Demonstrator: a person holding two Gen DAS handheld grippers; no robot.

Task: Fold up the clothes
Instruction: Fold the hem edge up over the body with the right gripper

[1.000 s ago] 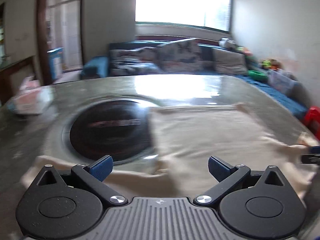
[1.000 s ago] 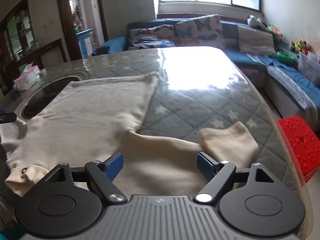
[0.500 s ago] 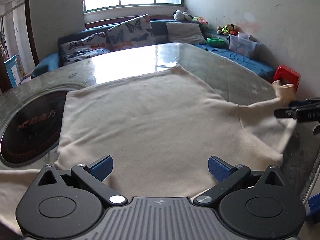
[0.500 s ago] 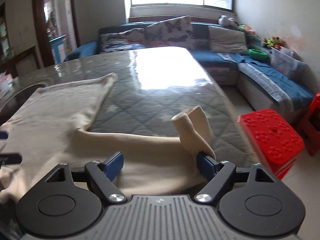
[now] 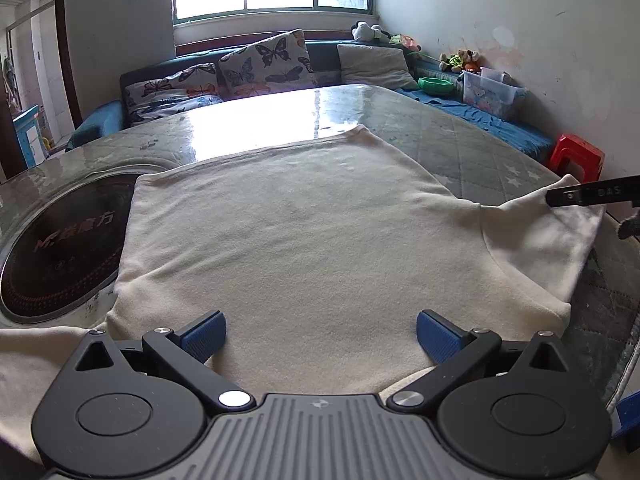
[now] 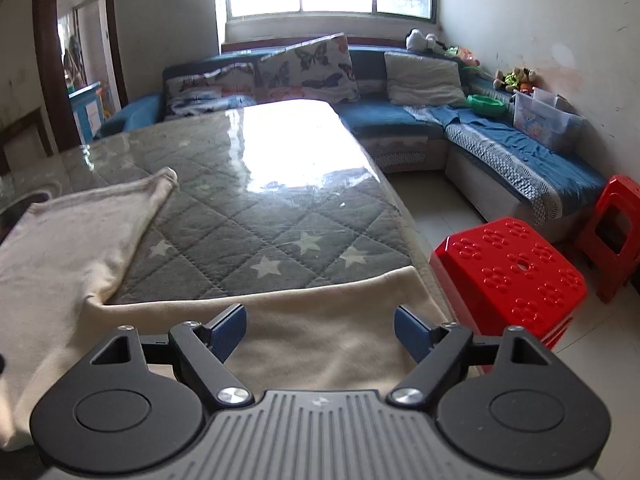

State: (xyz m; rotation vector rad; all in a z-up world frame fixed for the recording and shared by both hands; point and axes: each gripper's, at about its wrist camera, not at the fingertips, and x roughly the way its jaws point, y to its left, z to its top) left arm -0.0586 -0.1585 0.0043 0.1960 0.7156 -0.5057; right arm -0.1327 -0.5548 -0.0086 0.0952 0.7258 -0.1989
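Lying flat, shirt (image 5: 304, 240) hem toward window

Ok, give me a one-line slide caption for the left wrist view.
Open left gripper over a cream garment spread flat on the glass-topped table, right gripper at its far sleeve.

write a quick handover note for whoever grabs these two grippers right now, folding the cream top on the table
Left gripper: jaws open, empty, over the near edge of the cream top.
Right gripper: jaws open, empty, over the right sleeve, which lies flat near the table edge.
Top: spread flat, partly over the round black cooktop.
Done: garment laid out, sleeve straightened.
Left: all the folds; no fold is visible yet.
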